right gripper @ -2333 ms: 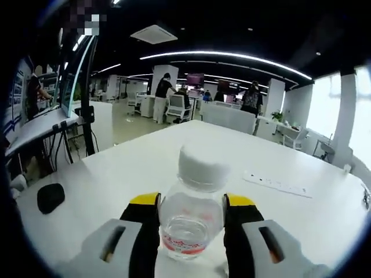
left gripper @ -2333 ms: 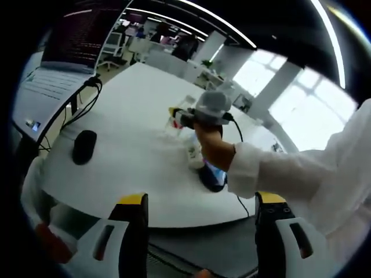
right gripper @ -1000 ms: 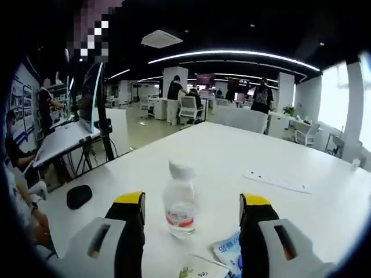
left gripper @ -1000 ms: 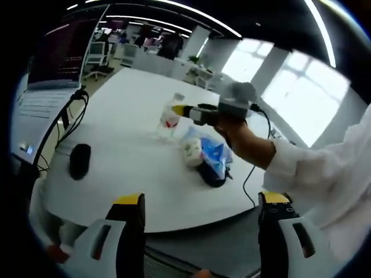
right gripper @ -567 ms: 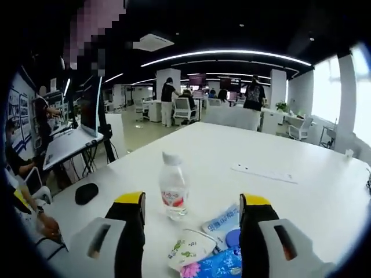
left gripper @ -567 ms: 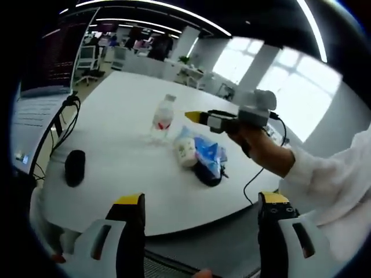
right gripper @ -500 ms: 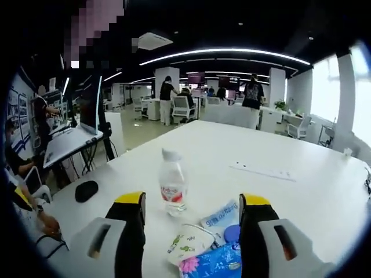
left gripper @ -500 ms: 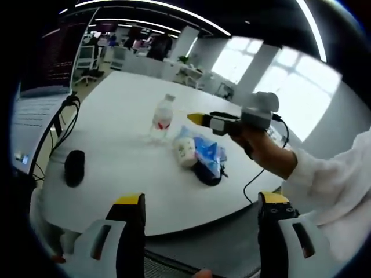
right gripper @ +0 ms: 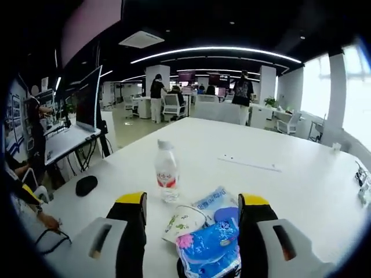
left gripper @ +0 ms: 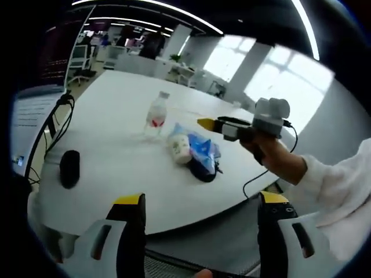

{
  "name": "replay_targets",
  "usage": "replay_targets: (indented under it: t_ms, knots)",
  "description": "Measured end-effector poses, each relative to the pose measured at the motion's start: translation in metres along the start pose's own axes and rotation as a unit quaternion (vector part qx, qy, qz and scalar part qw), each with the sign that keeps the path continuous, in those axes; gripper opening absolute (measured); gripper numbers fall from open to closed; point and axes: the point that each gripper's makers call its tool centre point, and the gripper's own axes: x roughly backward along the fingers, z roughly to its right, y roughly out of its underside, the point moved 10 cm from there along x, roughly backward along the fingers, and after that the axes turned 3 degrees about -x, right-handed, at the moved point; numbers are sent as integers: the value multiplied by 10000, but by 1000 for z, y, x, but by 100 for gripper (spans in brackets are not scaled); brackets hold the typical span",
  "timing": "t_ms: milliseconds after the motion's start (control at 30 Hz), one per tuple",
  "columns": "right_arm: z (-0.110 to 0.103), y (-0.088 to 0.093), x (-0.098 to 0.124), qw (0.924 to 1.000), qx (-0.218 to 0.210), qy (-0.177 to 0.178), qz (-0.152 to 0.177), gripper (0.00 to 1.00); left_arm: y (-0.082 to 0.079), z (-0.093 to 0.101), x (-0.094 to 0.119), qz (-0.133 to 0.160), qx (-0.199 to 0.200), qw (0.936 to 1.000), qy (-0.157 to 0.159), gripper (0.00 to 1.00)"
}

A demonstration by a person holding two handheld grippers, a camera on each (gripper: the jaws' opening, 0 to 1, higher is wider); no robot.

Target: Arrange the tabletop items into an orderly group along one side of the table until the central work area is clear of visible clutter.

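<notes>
A clear water bottle with a red label and white cap stands upright on the white table. Just in front of it lie a white patterned packet, a pale blue packet and a bright blue packet. My right gripper hangs open above this pile, nothing between its fingers. In the left gripper view the bottle, the packets and the hand-held right gripper sit mid-table. My left gripper is open, off the table's near edge.
A black mouse lies at the table's left edge, also the mouse in the left gripper view. A white power strip lies farther back. A laptop on a stand with cables stands left of the table. People and desks fill the office behind.
The right gripper opened, let go of the bottle and drew back toward the near side; the bottle now stands alone. The left gripper's view shifted slightly; it stays open.
</notes>
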Motion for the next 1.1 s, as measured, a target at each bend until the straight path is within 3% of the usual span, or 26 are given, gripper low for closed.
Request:
replay_targets:
  t_ms: [267,400,500,733,900,1100]
  knots:
    - [7,4,21,9997,93,224,-73,60,0,-8,-20,-121,-144,9992,347,75]
    - [13,6,28,9992,99,357,-122,60,-5,-6,-23,-3,-94,9986,529,75]
    - [17,7,33,9989,-3,459,-105,60,-5,-9,-27,-124,-238,9977,614,74]
    - [33,13,41,9984,-191,497,-177,59,-10,-14,-30,-45,-200,9978,633,74]
    - [56,18,42,9985,-183,464,-230,59,-11,-4,-40,-51,-296,9976,624,74]
    - [76,23,36,9990,-105,283,-324,59,-3,11,-55,-5,-92,9990,448,73]
